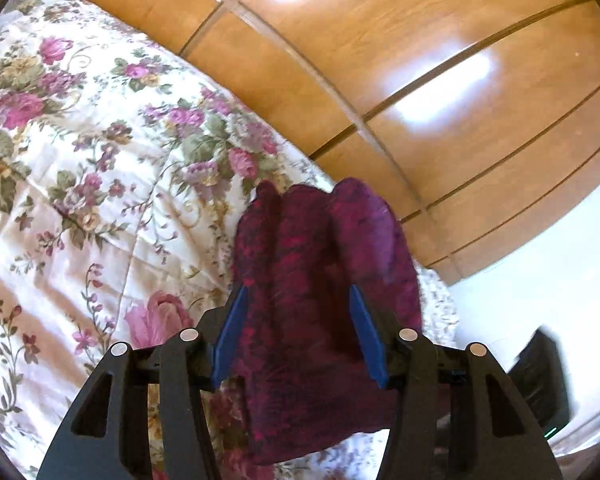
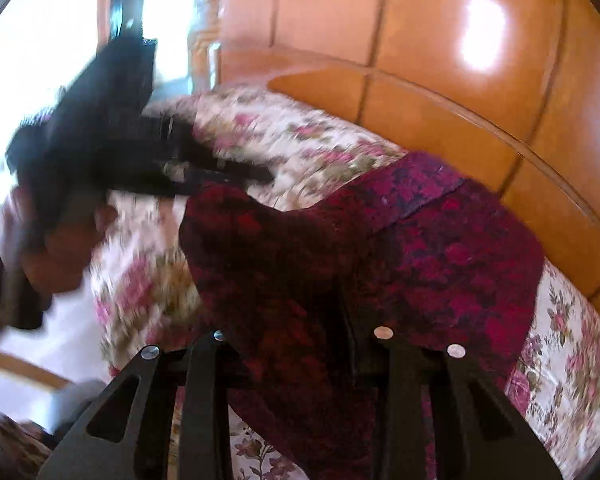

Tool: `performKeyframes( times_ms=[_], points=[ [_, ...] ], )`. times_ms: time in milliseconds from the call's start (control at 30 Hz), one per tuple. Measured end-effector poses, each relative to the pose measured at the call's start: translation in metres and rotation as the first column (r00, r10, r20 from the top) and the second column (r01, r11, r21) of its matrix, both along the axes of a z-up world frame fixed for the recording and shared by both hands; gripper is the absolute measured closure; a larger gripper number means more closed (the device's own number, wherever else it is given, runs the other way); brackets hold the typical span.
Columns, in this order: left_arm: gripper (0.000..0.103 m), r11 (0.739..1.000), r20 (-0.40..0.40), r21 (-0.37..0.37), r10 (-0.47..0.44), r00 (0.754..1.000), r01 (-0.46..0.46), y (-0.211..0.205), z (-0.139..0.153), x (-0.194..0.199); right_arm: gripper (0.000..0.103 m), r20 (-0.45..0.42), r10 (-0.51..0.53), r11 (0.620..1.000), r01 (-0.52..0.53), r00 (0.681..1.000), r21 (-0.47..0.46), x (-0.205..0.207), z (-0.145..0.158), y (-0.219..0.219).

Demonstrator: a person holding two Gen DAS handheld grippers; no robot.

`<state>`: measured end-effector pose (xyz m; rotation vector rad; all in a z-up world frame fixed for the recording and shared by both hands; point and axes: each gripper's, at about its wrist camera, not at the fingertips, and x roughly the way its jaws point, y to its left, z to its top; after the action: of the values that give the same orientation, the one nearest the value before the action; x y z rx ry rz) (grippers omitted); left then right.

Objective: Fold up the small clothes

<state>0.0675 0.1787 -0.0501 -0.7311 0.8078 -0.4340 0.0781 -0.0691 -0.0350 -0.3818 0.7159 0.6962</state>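
A small dark-red and magenta patterned garment (image 1: pixel 324 280) hangs bunched between the blue pads of my left gripper (image 1: pixel 300 300), lifted above the floral bedspread (image 1: pixel 80 184). The pads stand wide apart with cloth filling the gap. In the right wrist view the same garment (image 2: pixel 400 256) drapes over my right gripper (image 2: pixel 300 320) and hides its fingertips. The left gripper (image 2: pixel 204 172) shows there as a blurred black shape at upper left, its tip at the garment's raised corner.
A glossy wooden headboard (image 1: pixel 400 60) runs along the far edge of the bed and also shows in the right wrist view (image 2: pixel 440 92). A black device (image 1: pixel 540 384) lies at the right by a white surface. A person's hand (image 2: pixel 56 248) holds the left gripper.
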Motion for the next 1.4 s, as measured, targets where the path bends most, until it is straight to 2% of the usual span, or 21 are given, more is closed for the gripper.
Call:
performKeyframes(
  times_ms=[100,233,367,400,433,467,500,567,667,733,800,867,967,1033,1133,1200,1300,1400],
  points=[
    [0.052,0.998,0.021,-0.030,-0.057,0.998,0.057,-0.007,0.010,0.010,0.073,0.080,0.038,0.998,-0.033,0.996,-0.062,-0.011,-0.010,0.006],
    [0.050,0.984,0.026,-0.037,-0.176,0.984,0.177,-0.031,0.017,0.033,0.074,0.076,0.045,0.999,-0.044,0.996,-0.014,-0.013,-0.006,-0.007],
    [0.050,0.956,-0.027,0.014,-0.294,0.955,0.294,-0.068,0.013,0.060,0.074,0.089,0.051,0.999,-0.052,0.995,0.010,-0.024,-0.001,-0.015],
    [0.061,0.951,-0.045,0.024,-0.308,0.950,0.309,-0.075,0.010,0.066,0.072,0.096,0.049,0.999,-0.050,0.994,0.012,-0.025,-0.002,-0.017],
    [0.082,0.949,-0.059,0.050,-0.308,0.949,0.311,-0.080,0.008,0.070,0.070,0.098,0.046,0.999,-0.048,0.994,0.018,-0.025,-0.001,-0.019],
    [0.082,0.947,-0.059,0.087,-0.306,0.950,0.311,-0.086,0.009,0.072,0.059,0.096,0.046,0.999,-0.049,0.994,0.024,-0.025,-0.001,-0.019],
    [0.085,0.946,-0.052,0.111,-0.299,0.953,0.304,-0.088,0.011,0.072,0.044,0.086,0.053,0.998,-0.057,0.995,0.036,-0.027,0.002,-0.023],
    [0.086,0.946,-0.045,0.138,-0.289,0.956,0.293,-0.089,0.015,0.071,0.032,0.004,0.104,0.988,-0.103,0.995,0.113,-0.028,0.013,-0.038],
    [0.087,0.940,-0.010,0.203,-0.277,0.961,0.273,-0.082,0.028,0.056,0.029,-0.109,0.146,0.958,-0.113,0.983,0.265,-0.029,0.032,-0.077],
    [0.087,0.937,-0.003,0.240,-0.260,0.966,0.253,-0.075,0.032,0.045,0.029,-0.153,0.114,0.941,-0.057,0.982,0.334,-0.023,0.037,-0.106],
    [0.087,0.935,-0.012,0.267,-0.239,0.971,0.233,-0.067,0.025,0.038,0.031,-0.159,0.037,0.950,0.015,0.987,0.312,-0.014,0.029,-0.118],
    [0.087,0.943,-0.044,0.264,-0.199,0.979,0.204,-0.057,0.010,0.031,0.042,-0.194,-0.015,0.957,0.070,0.981,0.281,-0.003,0.016,-0.117],
    [0.087,0.955,-0.074,0.256,-0.134,0.988,0.149,-0.048,-0.013,0.025,0.041,-0.201,-0.025,0.967,0.075,0.979,0.245,0.006,-0.008,-0.101],
    [0.086,0.959,-0.068,0.259,-0.101,0.993,0.115,-0.045,-0.012,0.018,0.036,-0.159,-0.029,0.977,0.062,0.987,0.203,0.006,-0.014,-0.088],
    [0.082,0.934,-0.034,0.346,-0.087,0.996,0.094,-0.057,-0.001,0.015,0.034,-0.128,-0.016,0.987,0.037,0.992,0.157,0.005,-0.013,-0.085],
    [0.082,0.900,-0.014,0.426,-0.092,0.996,0.090,-0.067,0.005,0.013,0.034,-0.146,-0.008,0.987,0.031,0.989,0.157,0.006,-0.007,-0.091],
    [0.082,0.876,0.011,0.475,-0.099,0.995,0.082,-0.076,0.012,0.013,0.034,-0.193,-0.016,0.964,0.067,0.981,0.259,0.008,0.013,-0.108],
    [0.082,0.867,0.022,0.492,-0.101,0.995,0.077,-0.077,0.012,0.012,0.034,-0.209,-0.118,0.937,0.179,0.971,0.301,0.038,0.028,-0.124]
  ],
)
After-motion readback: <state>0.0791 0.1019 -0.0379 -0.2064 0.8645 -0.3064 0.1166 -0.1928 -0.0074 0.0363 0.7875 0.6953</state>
